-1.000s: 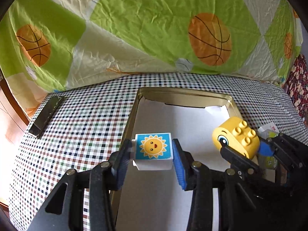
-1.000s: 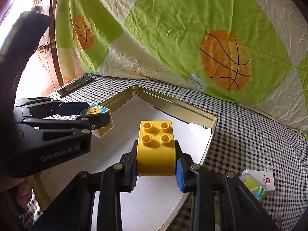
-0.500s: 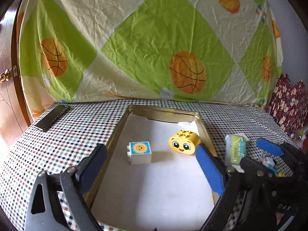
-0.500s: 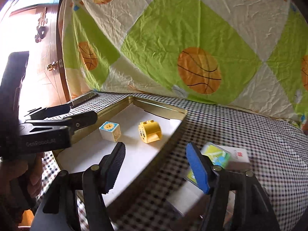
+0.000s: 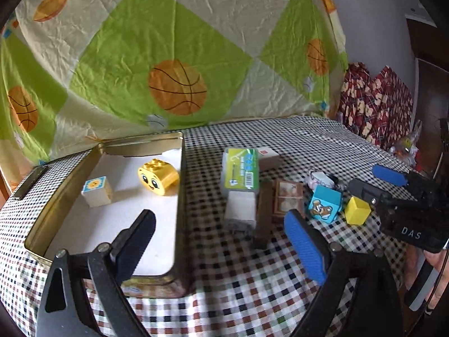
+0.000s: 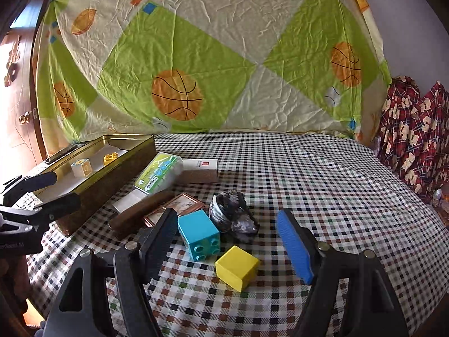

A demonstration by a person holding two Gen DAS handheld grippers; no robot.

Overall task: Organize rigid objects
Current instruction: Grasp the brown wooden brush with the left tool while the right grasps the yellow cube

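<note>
The gold tin (image 5: 179, 196) holds a white block with a sun picture (image 5: 95, 191) and a yellow brick with a face (image 5: 158, 178); both lie free on its white liner. My left gripper (image 5: 217, 219) stands open and empty over the tin's right wall and the checked cloth. My right gripper (image 6: 227, 219) is open too, just before a teal brick (image 6: 199, 234) and a yellow cube (image 6: 237, 266) on the cloth; its pads touch neither. The left wrist view has the teal brick (image 5: 324, 203), with a bear picture, beside the yellow cube (image 5: 357, 210) and the right gripper (image 5: 393, 185).
Between tin and bricks lie a green box (image 6: 158, 175), a white box (image 6: 199, 168), a brown wooden bar (image 6: 140, 214), a small picture frame (image 6: 182, 203) and a dark shell-like lump (image 6: 233, 213). A dark flat bar (image 5: 28, 182) lies left of the tin. A basketball-print sheet hangs behind.
Both grippers let go of their bricks inside the tin, opened wide and drew back to the right. The sun block and the yellow brick stay in the tin.
</note>
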